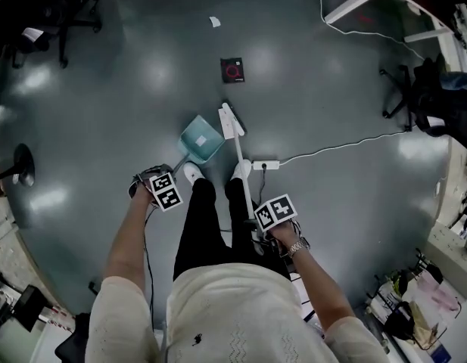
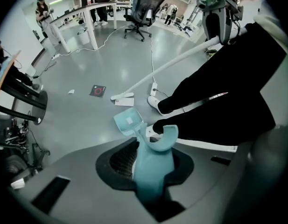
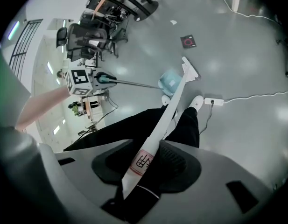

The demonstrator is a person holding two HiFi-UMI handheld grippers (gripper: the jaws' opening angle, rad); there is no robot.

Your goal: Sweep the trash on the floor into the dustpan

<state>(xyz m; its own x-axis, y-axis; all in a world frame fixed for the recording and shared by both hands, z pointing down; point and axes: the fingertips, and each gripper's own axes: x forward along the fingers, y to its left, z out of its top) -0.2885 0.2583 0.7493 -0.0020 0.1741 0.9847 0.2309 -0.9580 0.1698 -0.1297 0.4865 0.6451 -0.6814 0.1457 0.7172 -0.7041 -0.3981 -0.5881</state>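
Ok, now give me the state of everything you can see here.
dustpan, tilted, pan low beside the broom head.
broom, head down at the floor.
left tool, shut on the dustpan handle.
right tool, shut on the broom handle.
black packet, on the floor, unswept.
white scrap, farther out, unswept.

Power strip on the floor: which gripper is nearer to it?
Right. The right gripper, shut on the broom, is just behind the power strip; the left gripper, holding the dustpan, is farther left, past both legs.
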